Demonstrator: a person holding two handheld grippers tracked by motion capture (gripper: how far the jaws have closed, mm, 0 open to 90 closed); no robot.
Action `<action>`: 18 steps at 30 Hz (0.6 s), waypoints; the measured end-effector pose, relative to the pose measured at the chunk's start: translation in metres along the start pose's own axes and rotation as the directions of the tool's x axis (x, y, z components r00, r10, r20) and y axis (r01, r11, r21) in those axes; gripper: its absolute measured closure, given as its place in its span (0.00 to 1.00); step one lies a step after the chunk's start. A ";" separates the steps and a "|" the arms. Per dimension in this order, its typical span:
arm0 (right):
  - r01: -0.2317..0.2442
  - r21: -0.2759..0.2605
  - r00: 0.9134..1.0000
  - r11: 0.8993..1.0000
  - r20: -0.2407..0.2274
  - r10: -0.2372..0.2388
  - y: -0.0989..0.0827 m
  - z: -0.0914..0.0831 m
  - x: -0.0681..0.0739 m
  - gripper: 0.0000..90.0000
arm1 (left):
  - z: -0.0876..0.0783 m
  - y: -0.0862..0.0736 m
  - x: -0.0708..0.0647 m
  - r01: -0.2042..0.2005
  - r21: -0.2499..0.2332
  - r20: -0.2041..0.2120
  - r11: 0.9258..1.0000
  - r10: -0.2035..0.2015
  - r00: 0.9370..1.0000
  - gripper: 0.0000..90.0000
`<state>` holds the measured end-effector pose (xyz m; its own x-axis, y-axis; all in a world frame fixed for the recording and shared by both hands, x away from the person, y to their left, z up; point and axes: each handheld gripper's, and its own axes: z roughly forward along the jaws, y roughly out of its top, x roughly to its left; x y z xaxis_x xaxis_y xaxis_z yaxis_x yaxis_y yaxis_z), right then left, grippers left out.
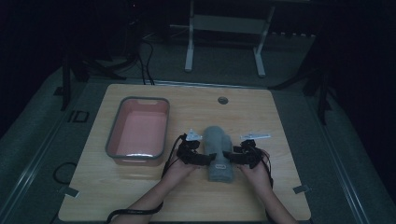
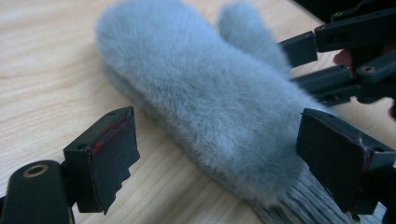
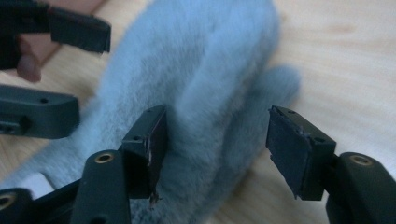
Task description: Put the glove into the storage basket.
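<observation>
A fluffy grey mitten (image 1: 219,149) lies flat on the wooden table (image 1: 280,116), thumb toward the right and knit cuff (image 2: 303,205) toward the person. My left gripper (image 1: 205,158) comes at its cuff end from the left. In the left gripper view, my left gripper (image 2: 222,156) stands open with the mitten (image 2: 210,93) between the jaws, and neither pad presses on it. From the right, my right gripper (image 1: 232,156) meets the mitten. In the right gripper view, my right gripper (image 3: 223,149) is open astride the mitten (image 3: 201,70). Its left jaw brushes the fur and its right jaw stands off.
A pink tub with a grey rim (image 1: 135,99) sits on the left half of the table, beside the left hand. A round cable hole (image 1: 222,100) is at the far edge. Dark floor, cables and a table frame lie beyond.
</observation>
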<state>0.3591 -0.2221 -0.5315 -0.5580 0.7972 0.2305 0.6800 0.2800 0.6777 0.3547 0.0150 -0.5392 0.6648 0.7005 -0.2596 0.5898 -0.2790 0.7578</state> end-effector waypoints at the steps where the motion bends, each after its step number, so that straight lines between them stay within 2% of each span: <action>1: -0.013 0.010 1.000 1.000 -0.008 0.013 -0.001 0.001 -0.001 0.37 | 0.003 0.000 0.000 0.000 0.015 -0.003 1.000 0.000 1.000 0.16; 3: -0.021 0.026 0.999 0.999 -0.025 0.022 -0.003 0.003 -0.004 0.32 | 0.008 -0.001 0.001 0.016 0.051 0.004 0.999 -0.016 1.000 0.16; 5: 0.010 0.028 1.000 1.000 -0.025 -0.009 -0.005 0.003 -0.004 0.32 | 0.012 -0.002 0.003 0.020 0.072 0.012 0.997 -0.021 1.000 0.16; 7: 0.003 0.044 0.999 0.999 -0.036 -0.001 -0.007 0.006 -0.005 0.35 | 0.016 -0.002 0.005 0.028 0.091 0.024 0.995 -0.030 0.999 0.16; 10: -0.050 0.066 0.996 0.997 -0.071 0.055 -0.009 0.010 -0.012 0.36 | 0.021 -0.002 0.008 0.033 0.101 0.035 0.994 -0.037 0.999 0.16; 11: -0.043 0.067 0.996 0.997 -0.076 0.048 -0.009 0.010 -0.013 0.39 | 0.023 -0.001 0.008 0.035 0.109 0.042 0.993 -0.040 0.998 0.16; 12: -0.040 0.075 0.995 0.996 -0.085 0.046 -0.008 0.010 -0.014 0.46 | 0.025 -0.001 0.009 0.041 0.117 0.047 0.992 -0.047 0.998 0.16; 14: -0.028 0.087 0.993 0.996 -0.113 0.038 -0.008 0.011 -0.013 0.56 | 0.027 0.000 0.009 0.023 0.119 0.045 0.993 -0.028 0.999 0.17; 16: -0.030 0.090 0.991 0.995 -0.129 0.042 -0.008 0.012 -0.014 0.61 | 0.029 0.002 0.008 0.018 0.122 0.057 0.992 -0.025 0.998 0.19; 17: -0.031 0.091 0.990 0.995 -0.134 0.043 -0.009 0.012 -0.015 0.63 | 0.029 0.003 0.008 0.007 0.127 0.074 0.992 -0.017 0.997 0.23; 18: -0.029 0.089 0.989 0.996 -0.139 0.041 -0.009 0.012 -0.015 0.66 | 0.030 0.003 0.008 0.012 0.125 0.102 0.992 -0.025 0.994 0.28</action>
<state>0.3672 -0.2302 -0.5495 -0.5905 0.7258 0.3529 0.7354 0.3037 0.6057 0.3756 0.0002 -0.5575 0.6934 0.6362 -0.3383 0.6505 -0.3507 0.6737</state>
